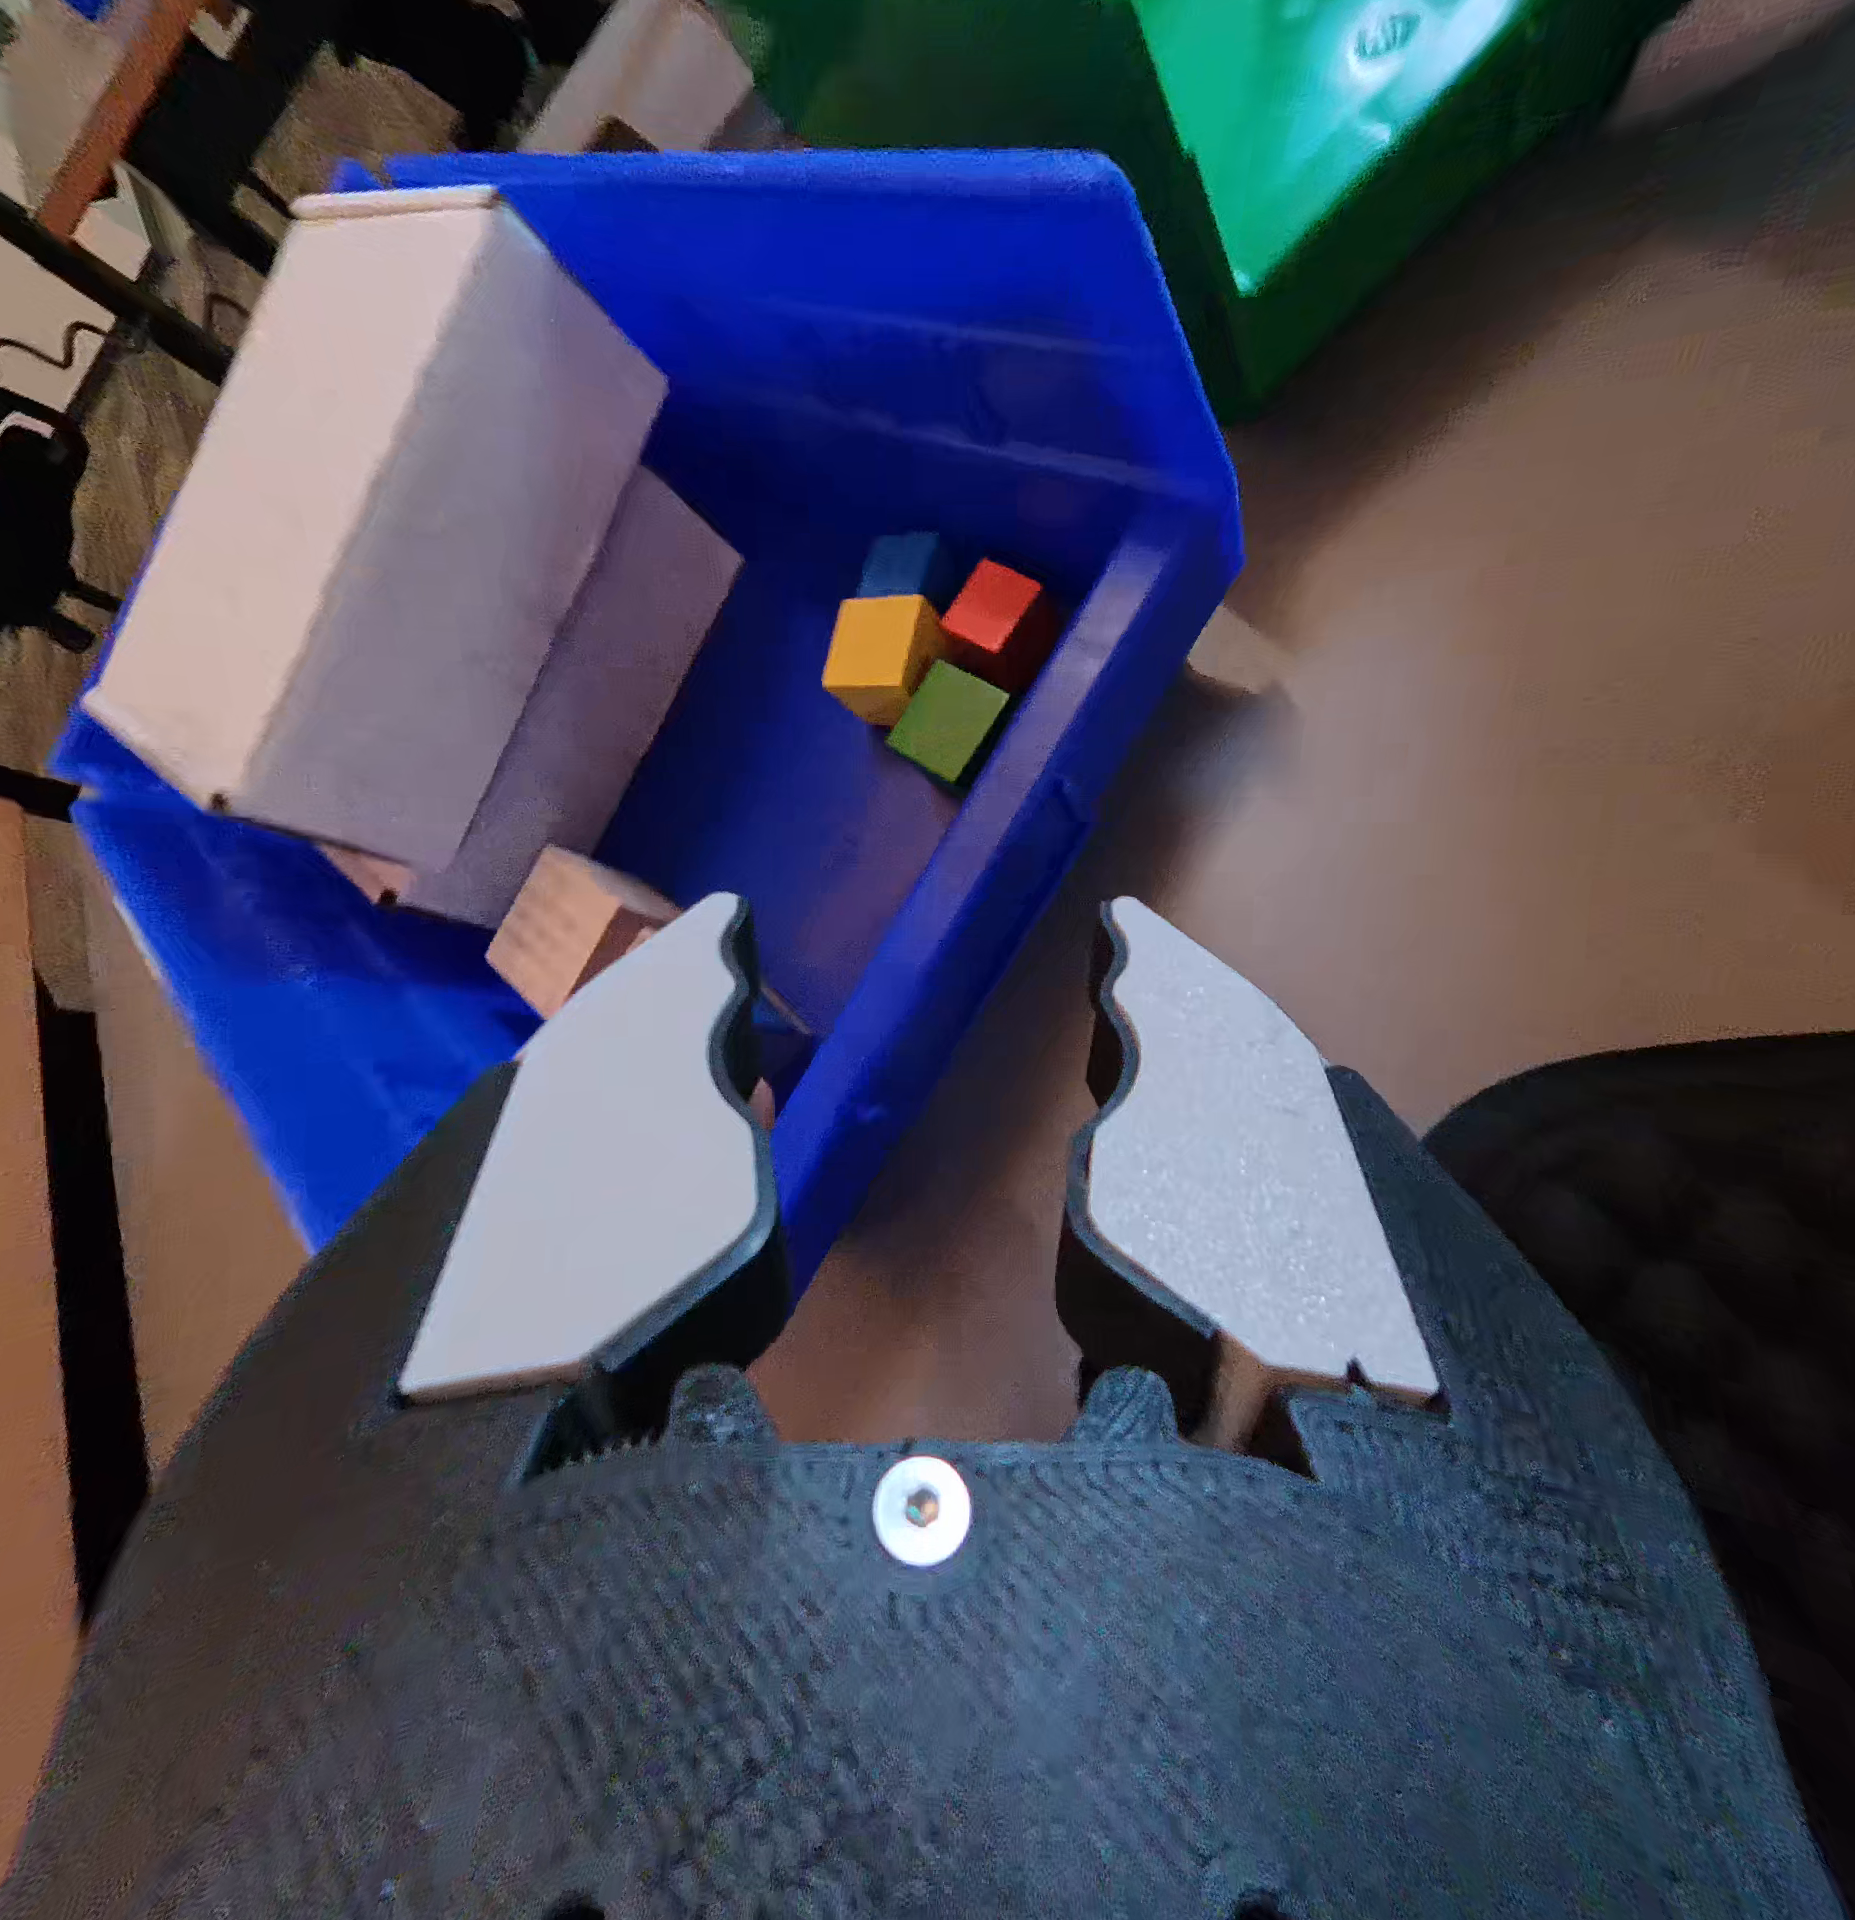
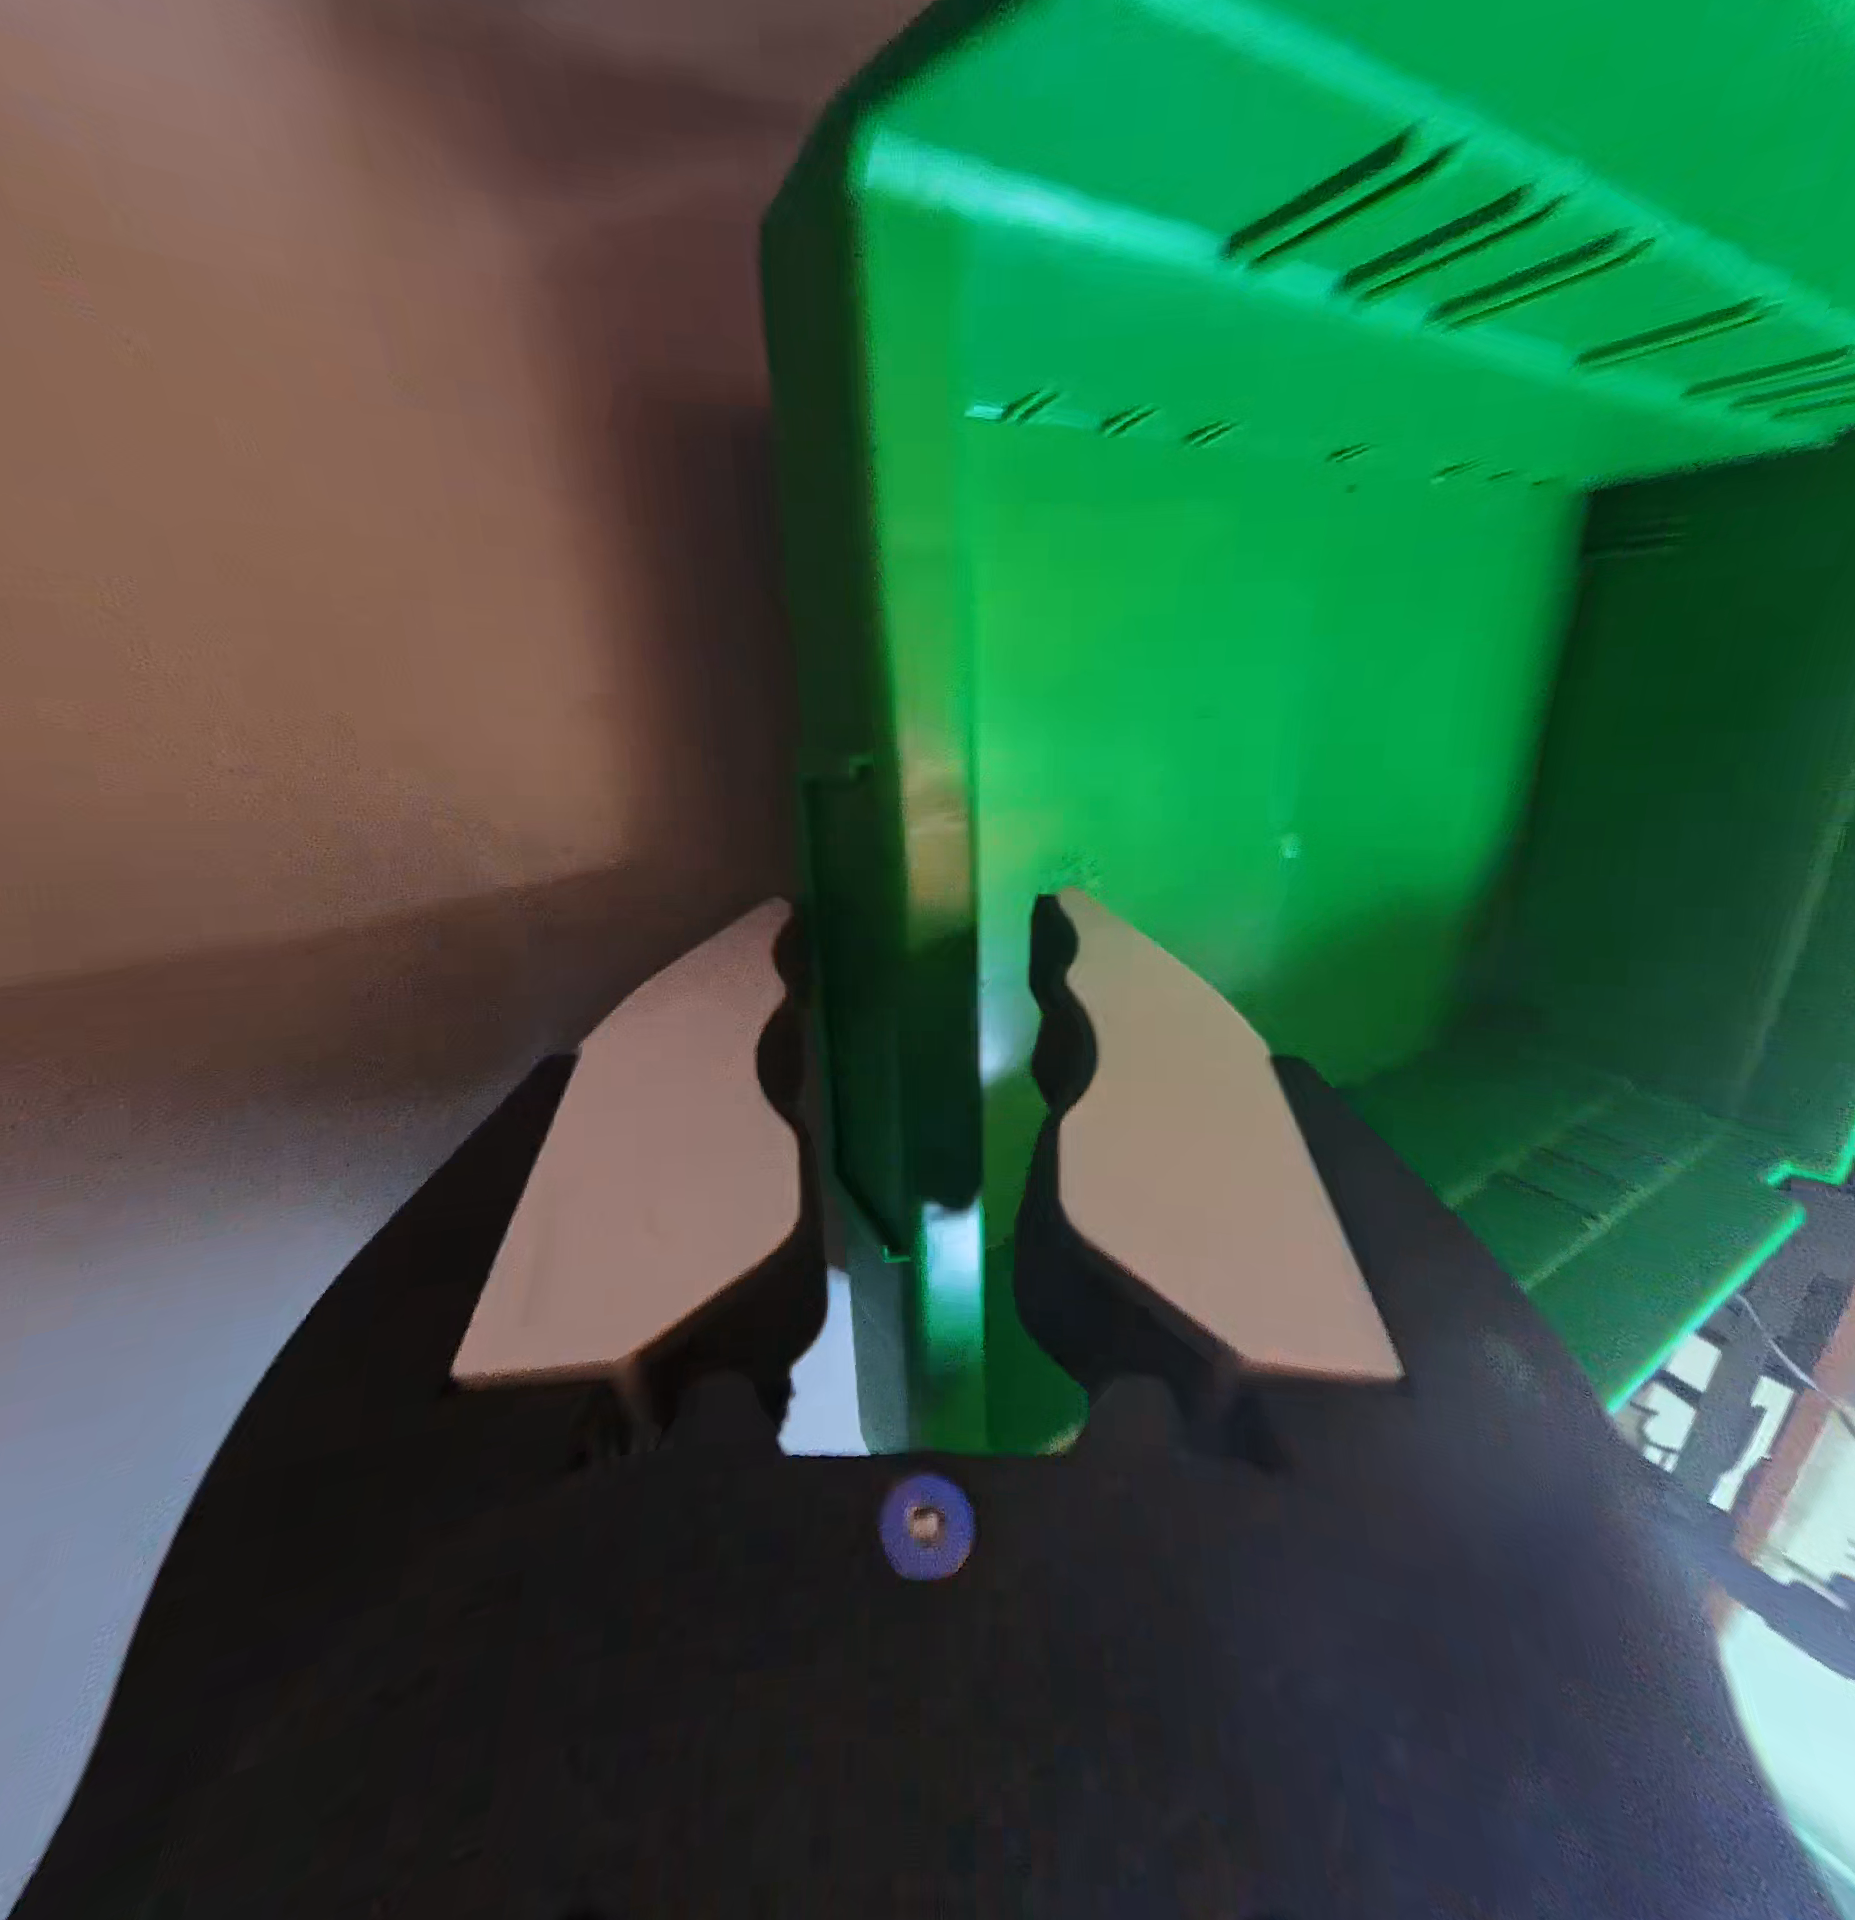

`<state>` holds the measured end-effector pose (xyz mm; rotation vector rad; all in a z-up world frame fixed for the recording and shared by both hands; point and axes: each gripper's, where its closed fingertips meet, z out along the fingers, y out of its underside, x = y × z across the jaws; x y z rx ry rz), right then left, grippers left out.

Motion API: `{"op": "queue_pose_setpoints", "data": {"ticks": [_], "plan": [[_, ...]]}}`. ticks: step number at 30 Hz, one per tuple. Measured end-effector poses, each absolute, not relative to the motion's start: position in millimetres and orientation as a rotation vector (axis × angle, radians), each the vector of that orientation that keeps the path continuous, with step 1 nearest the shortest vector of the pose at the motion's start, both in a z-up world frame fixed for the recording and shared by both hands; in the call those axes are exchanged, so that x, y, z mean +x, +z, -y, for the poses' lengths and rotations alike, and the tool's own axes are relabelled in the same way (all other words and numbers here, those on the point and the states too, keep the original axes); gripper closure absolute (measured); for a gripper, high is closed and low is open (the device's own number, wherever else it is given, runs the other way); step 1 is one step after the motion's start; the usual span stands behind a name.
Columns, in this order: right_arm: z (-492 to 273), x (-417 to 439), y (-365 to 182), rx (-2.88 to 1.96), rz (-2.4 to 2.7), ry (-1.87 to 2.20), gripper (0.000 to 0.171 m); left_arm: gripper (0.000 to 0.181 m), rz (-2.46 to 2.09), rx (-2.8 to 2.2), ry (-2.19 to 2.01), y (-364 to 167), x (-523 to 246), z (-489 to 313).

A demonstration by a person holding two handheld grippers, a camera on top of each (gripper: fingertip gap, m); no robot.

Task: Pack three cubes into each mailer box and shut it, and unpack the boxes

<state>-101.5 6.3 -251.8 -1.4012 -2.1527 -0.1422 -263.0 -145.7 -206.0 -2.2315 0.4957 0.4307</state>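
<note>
Left wrist view: the left gripper [image 1: 918, 925] hovers with fingers spread wide and empty over the near wall of a blue bin [image 1: 1006, 894] at frame centre, which holds pale mailer boxes [image 1: 383, 520] at upper left and four coloured cubes [image 1: 938, 649] clustered right of centre. In the right wrist view, the right gripper [image 2: 912, 920] straddles the wall of a green bin [image 2: 1214, 675]; whether the fingers pinch it I cannot tell.

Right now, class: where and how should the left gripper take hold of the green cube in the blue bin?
Come from above onto the green cube. Close on the two faces away from the yellow cube and red cube; the blue bin wall crowds one side, so keep the fingers steep.
</note>
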Motion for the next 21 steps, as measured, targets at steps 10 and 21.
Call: {"op": "queue_pose_setpoints", "data": {"ticks": [10, 21], "plan": [[-6, -6, -251, -1.453, 2.089, -0.135, 0.140, 0.143, -0.842, -2.317, 0.737, -251, -270, 121], [-48, 131, -251, -1.671, 1.792, -0.306, 0.137, 0.148, -0.932, -2.199, 0.824, -250, -238, 120]]}}
